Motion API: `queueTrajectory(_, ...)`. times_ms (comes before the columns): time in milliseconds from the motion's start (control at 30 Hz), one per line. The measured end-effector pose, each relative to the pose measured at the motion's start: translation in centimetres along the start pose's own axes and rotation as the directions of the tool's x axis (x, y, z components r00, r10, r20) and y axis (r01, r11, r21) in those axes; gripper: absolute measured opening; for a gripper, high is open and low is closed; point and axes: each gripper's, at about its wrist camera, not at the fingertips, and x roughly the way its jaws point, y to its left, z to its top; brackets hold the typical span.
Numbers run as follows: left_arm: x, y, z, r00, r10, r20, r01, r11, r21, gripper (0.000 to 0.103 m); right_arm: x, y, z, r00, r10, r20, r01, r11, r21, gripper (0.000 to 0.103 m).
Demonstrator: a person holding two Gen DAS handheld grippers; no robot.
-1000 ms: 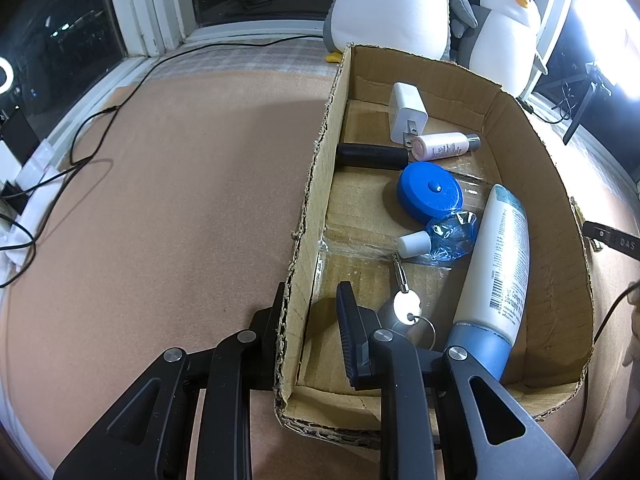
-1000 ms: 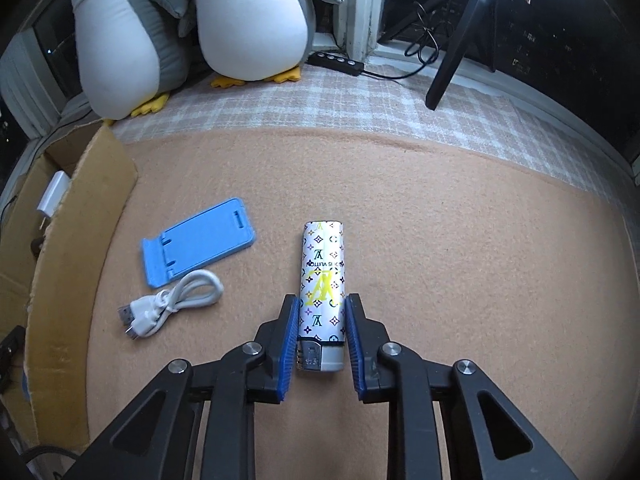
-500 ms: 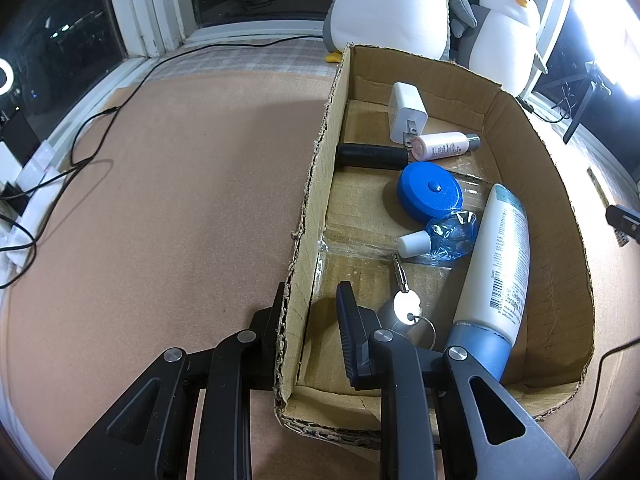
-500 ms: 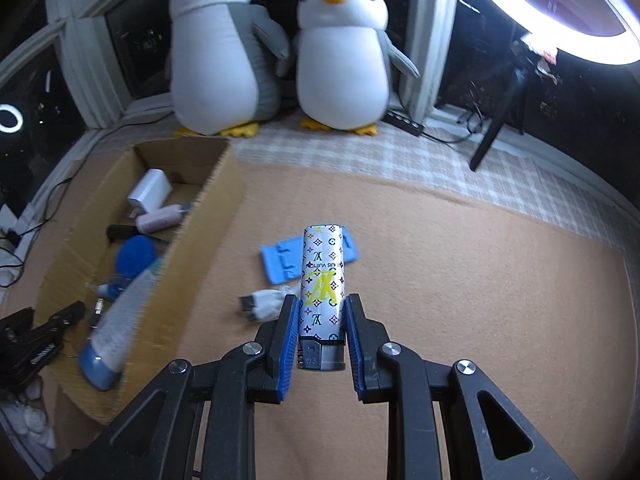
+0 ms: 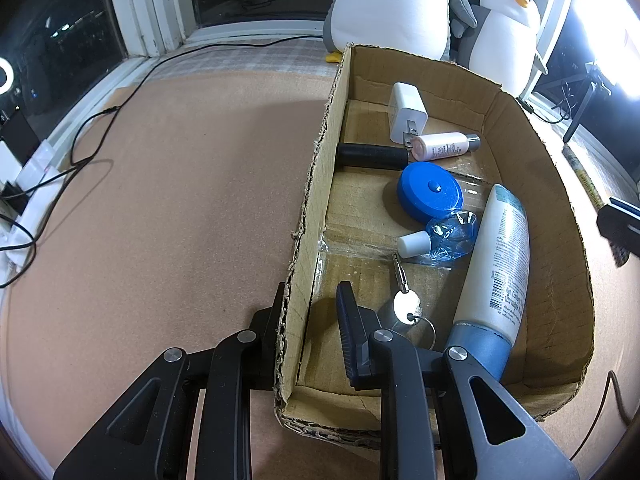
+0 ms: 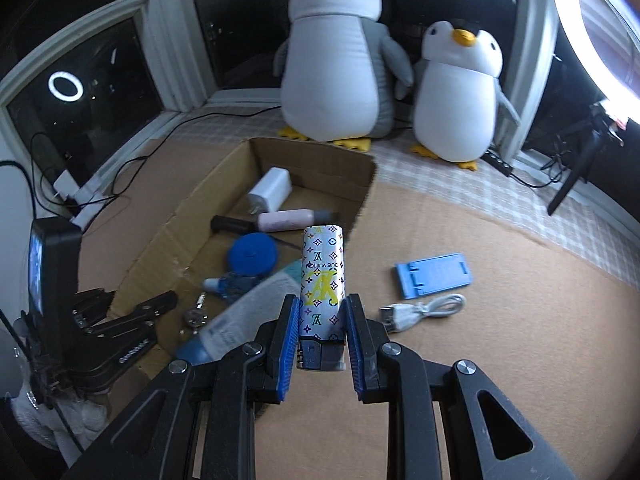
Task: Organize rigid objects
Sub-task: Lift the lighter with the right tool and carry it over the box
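My right gripper [image 6: 320, 312] is shut on a white patterned lighter [image 6: 323, 276] and holds it in the air near the right wall of the cardboard box [image 6: 168, 236]. My left gripper [image 5: 310, 300] straddles the box's left wall [image 5: 316, 184], one finger outside and one inside; the jaws stand apart around the cardboard. It also shows in the right wrist view [image 6: 138, 308]. The box holds a lotion tube [image 5: 496, 264], a blue round case [image 5: 430, 194], a white charger [image 5: 406, 112], a pink bottle [image 5: 444, 146], a black cylinder [image 5: 370, 156], a small blue bottle [image 5: 440, 236] and a key [image 5: 404, 296].
A blue phone stand [image 6: 434, 274] and a white USB cable [image 6: 424, 308] lie on the brown mat right of the box. Two plush penguins [image 6: 336, 60] stand behind it by the window. Cables and a power strip [image 5: 36, 196] lie at the left edge.
My right gripper has lifted the lighter off the mat and carried it left, close to the box. My left gripper and the box have stayed still.
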Motion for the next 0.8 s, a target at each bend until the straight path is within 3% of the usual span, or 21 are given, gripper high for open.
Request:
queueTrajectory(500, 0.0, 0.0, 0.0, 1.000, 0.000, 0.000, 0.000, 1.000, 0.000, 0.020, 1.8, 3.8, -0.5, 0.998, 0.054, -0.037, -0.056, 0.996, -0.063, 0.021)
queueTrajectory(533, 0.0, 0.0, 0.0, 1.000, 0.000, 0.000, 0.000, 1.000, 0.000, 0.020, 1.7, 3.9, -0.5, 0.998, 0.054, -0.033, -0.056, 0.996, -0.069, 0.023)
queueTrajectory(667, 0.0, 0.0, 0.0, 1.000, 0.000, 0.000, 0.000, 1.000, 0.000, 0.020, 1.3, 4.2, -0.4, 0.999, 0.052, -0.004, -0.053, 0.995, -0.087, 0.054)
queueTrajectory(800, 0.0, 0.0, 0.0, 1.000, 0.000, 0.001, 0.000, 1.000, 0.000, 0.020, 1.0, 4.3, -0.3, 0.999, 0.053, 0.010, -0.052, 0.995, -0.091, 0.055)
